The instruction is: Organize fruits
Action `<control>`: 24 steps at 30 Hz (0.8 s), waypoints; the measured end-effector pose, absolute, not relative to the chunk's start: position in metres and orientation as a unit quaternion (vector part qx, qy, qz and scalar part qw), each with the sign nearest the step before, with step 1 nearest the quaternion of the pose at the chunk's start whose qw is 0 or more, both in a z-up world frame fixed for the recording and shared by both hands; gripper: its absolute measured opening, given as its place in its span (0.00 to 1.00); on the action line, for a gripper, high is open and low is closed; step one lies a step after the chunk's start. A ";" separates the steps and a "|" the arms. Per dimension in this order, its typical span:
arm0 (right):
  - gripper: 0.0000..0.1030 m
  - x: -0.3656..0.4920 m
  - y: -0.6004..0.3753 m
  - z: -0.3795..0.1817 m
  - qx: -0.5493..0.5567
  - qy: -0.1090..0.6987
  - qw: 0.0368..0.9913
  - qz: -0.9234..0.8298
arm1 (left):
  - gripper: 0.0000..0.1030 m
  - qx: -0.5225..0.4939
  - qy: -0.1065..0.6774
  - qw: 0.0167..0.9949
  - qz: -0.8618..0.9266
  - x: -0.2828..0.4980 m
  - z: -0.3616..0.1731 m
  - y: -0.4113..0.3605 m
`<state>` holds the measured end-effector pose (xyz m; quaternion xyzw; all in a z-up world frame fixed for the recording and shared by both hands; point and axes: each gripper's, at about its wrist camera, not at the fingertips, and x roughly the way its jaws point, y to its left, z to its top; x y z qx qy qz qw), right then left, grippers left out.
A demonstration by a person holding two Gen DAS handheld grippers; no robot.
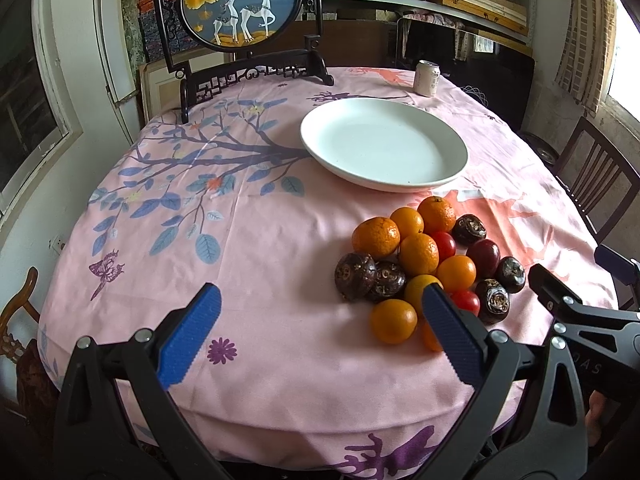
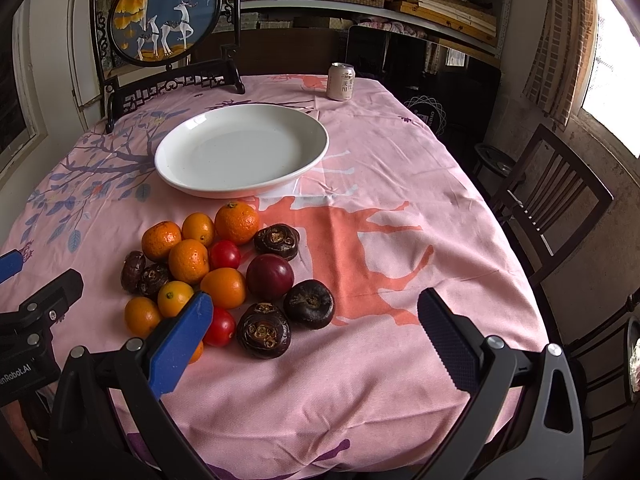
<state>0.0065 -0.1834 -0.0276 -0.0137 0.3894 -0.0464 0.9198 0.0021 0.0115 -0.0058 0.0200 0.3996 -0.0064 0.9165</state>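
A pile of fruit lies on the pink tablecloth: several oranges [image 1: 418,253] [image 2: 188,261], dark brown water chestnuts [image 1: 355,276] [image 2: 263,330], red cherry tomatoes [image 1: 465,301] [image 2: 225,255] and a dark red plum [image 1: 483,253] [image 2: 269,277]. A white plate [image 1: 384,148] [image 2: 240,150] stands empty behind the pile. My left gripper [image 1: 320,300] is open and empty, near the front of the pile. My right gripper [image 2: 316,308] is open and empty, above the pile's right front.
A drink can [image 1: 427,78] [image 2: 341,81] stands at the table's far edge. A round framed deer picture on a dark stand [image 1: 240,4] [image 2: 164,16] stands at the far left. Wooden chairs [image 2: 548,200] stand to the right. Shelves fill the back wall.
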 end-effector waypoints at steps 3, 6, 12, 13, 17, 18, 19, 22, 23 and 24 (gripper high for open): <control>0.99 0.000 -0.187 -0.025 -0.010 0.390 0.921 -0.011 | 0.98 0.019 0.392 0.920 -0.002 0.000 -0.008 0.025; 0.99 -0.006 -0.192 -0.042 -0.013 0.401 0.915 0.040 | 0.98 0.023 0.404 0.915 0.007 -0.003 -0.018 0.038; 0.59 -0.006 -0.191 -0.074 -0.003 0.438 0.895 0.087 | 0.98 0.019 0.437 0.899 -0.007 -0.004 -0.040 0.041; 0.56 -0.004 -0.188 -0.076 -0.002 0.438 0.894 0.097 | 0.98 0.021 0.439 0.898 -0.009 -0.004 -0.041 0.040; 0.39 0.013 -0.179 -0.091 0.007 0.452 0.884 0.124 | 0.98 0.026 0.446 0.895 -0.020 -0.003 -0.048 0.033; 0.39 0.019 -0.178 -0.095 0.011 0.450 0.884 0.128 | 0.98 0.028 0.448 0.893 -0.024 -0.002 -0.050 0.030; 0.38 0.023 -0.177 -0.096 0.013 0.441 0.888 0.131 | 0.98 0.031 0.452 0.891 -0.027 -0.001 -0.052 0.027; 0.36 0.031 -0.177 -0.095 0.019 0.432 0.893 0.128 | 0.98 0.039 0.463 0.885 -0.037 0.002 -0.059 0.018; 0.36 0.030 -0.179 -0.094 0.025 0.432 0.892 0.130 | 0.98 0.041 0.465 0.884 -0.038 0.003 -0.061 0.015; 0.36 0.026 -0.181 -0.091 0.027 0.431 0.892 0.133 | 0.98 0.042 0.465 0.883 -0.040 0.004 -0.062 0.013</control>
